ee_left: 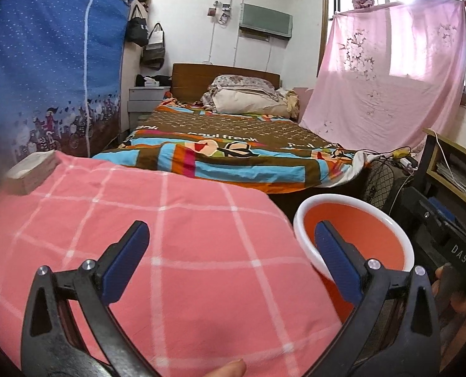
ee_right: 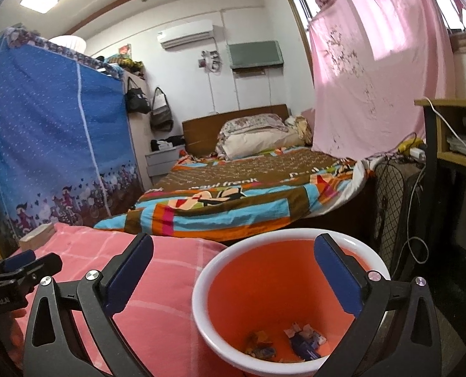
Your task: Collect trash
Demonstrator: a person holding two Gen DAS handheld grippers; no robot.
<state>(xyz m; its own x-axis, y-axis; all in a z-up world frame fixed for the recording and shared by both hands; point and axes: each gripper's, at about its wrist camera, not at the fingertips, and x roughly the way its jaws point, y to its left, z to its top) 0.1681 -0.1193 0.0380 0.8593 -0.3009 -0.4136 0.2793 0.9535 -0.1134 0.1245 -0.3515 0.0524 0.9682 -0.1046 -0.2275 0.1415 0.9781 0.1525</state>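
- Right wrist view: the right gripper (ee_right: 233, 270) hangs over the round orange plastic bin with a white rim (ee_right: 198, 301), which fills the lower middle of the frame; its jaws stand wide apart and hold nothing.
- At the bottom of that bin, low in the frame, lie the crumpled scraps of trash (ee_right: 305, 341), some bluish, some yellowish; what each scrap is cannot be told.
- The pink cloth with a white check (ee_right: 157, 320) spreads over the lower left of this view, and no scrap shows on the part visible here.
- At the left edge, halfway down, the left gripper (ee_right: 28, 262) shows as a black frame with a blue pad; from here its opening cannot be judged.
- Left wrist view: the left gripper (ee_left: 233, 245) hovers above the pink checked cloth (ee_left: 170, 251), jaws wide and empty; the bin's white rim (ee_left: 299, 235) sits at the lower right, just beside the cloth's edge.
- A pale stack, perhaps papers or a book (ee_left: 31, 169), rests on the cloth at the middle left; whether it counts as trash cannot be told.
- Behind, in the middle of both frames, lies a bed with a brown, blue and orange patterned cover (ee_left: 233, 154).
- Judgement: the drop into the bin looks done, with both grippers empty, so the task seems near its end or between pickups.
- The next move calls for searching the cloth and its surroundings for any leftover scrap, then closing on it from above with jaws this wide.
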